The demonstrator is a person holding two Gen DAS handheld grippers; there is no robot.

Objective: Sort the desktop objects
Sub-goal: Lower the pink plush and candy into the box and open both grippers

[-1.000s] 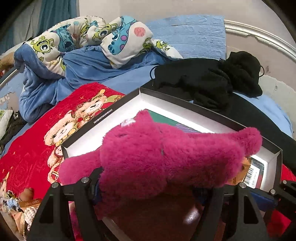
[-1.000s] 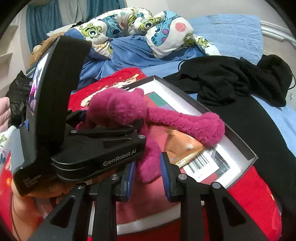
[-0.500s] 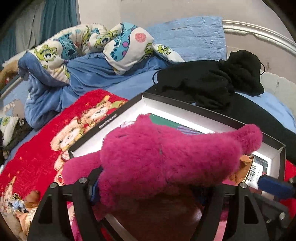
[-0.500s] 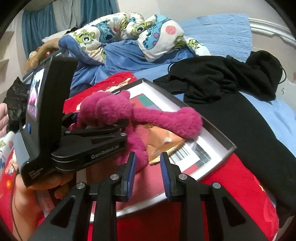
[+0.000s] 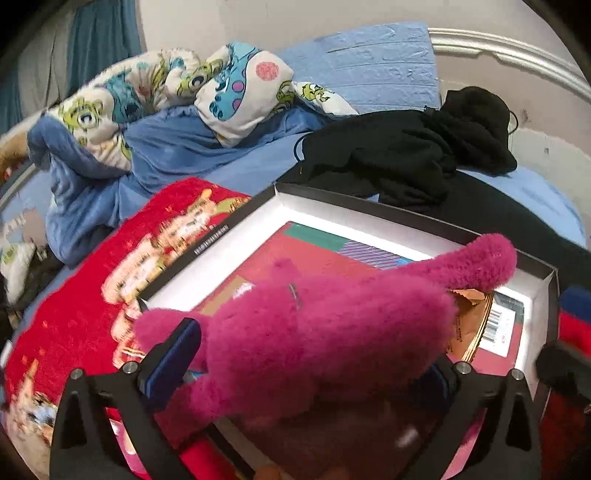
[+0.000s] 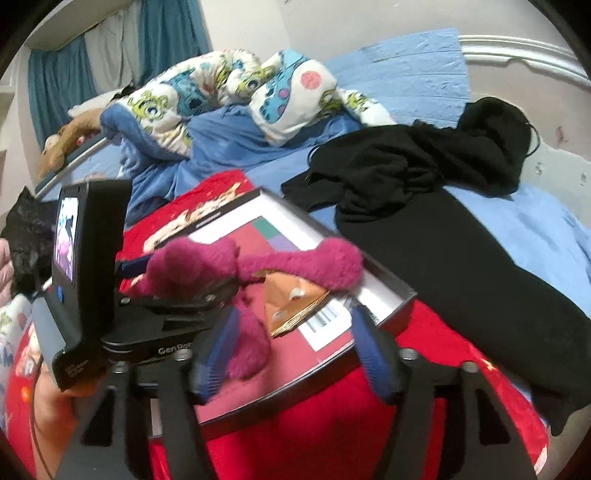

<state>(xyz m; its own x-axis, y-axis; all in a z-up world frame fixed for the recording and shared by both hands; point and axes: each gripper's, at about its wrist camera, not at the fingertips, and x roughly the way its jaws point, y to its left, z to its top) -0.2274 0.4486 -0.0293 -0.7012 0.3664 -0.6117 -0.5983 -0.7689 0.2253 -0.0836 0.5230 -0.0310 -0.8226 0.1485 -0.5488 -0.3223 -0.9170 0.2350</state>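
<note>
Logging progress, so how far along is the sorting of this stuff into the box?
Done: orange paper packet lies in the white-lined shallow box. In hand: fuzzy magenta plush toy sits over the box; left tongs and right tongs are opening around it. Left: withdrawing both tongs.

magenta plush toy [image 5: 332, 332], red blanket [image 5: 74, 325]

Blue-sheeted bed [image 6: 535, 229], cartoon-print duvet [image 6: 207, 92], white curved headboard [image 6: 517, 46], teal curtains [image 6: 51, 92], pale wall [image 6: 332, 26]
</note>
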